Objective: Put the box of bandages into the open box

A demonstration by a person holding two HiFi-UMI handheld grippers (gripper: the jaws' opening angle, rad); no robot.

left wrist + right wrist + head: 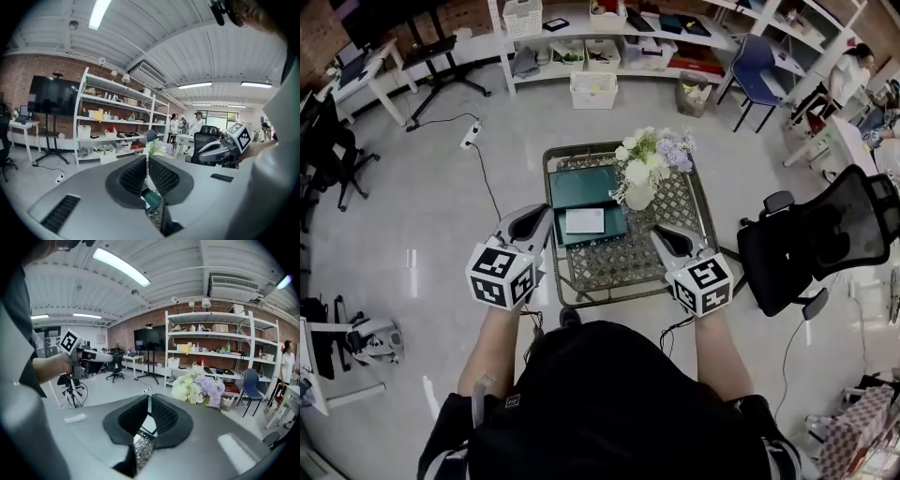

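A teal open box point(581, 186) lies on the wire-mesh table point(619, 267), one half behind the other. A flat white box of bandages point(585, 220) rests in the nearer half. My left gripper point(544, 214) hovers at the table's left edge, close to the teal box, with its jaws together and nothing between them. My right gripper point(657, 234) hangs over the mesh to the right of the box, jaws together and empty. In the left gripper view the jaws point(147, 161) point over a sliver of the teal box point(152, 199). The right gripper view point(150, 401) looks across the table toward the flowers.
A vase of white and lilac flowers point(645, 169) stands on the table just right of the teal box. A black office chair point(825, 234) sits close to the table's right side. White shelving point(609, 37), a basket point(593, 89) and people point(848, 80) are further back.
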